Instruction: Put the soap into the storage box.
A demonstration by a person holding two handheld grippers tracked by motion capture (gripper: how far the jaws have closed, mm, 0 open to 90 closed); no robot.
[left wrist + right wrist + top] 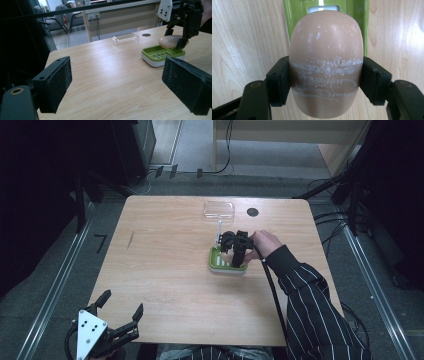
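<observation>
**Soap bar clamped over the green dish**

The right gripper (325,75) has its fingers (277,82) pressed against the two long sides of a tan soap bar (325,62), which fills the gap between them from pad to pad. White scuff streaks cross the bar just at the level of the pads. Beyond the fingertips, under the far end of the bar, lies the green soap dish (298,10) with its white slotted insert, resting on the wooden tabletop (242,37).

In the left gripper view the soap bar (170,41) hangs just above the dish (162,53), and the right gripper (178,37) comes down on it from above; whether the bar touches the dish cannot be told. A clear plastic lid (125,39) lies on the tabletop beyond the dish, well apart from the right fingers, with a dark round hole (146,35) in the tabletop near it.

The left gripper (120,312) sits at the near left corner of the tabletop (165,270), far from the dish (225,265). Its fingers (56,82) stand wide, with bare wood between them.
</observation>
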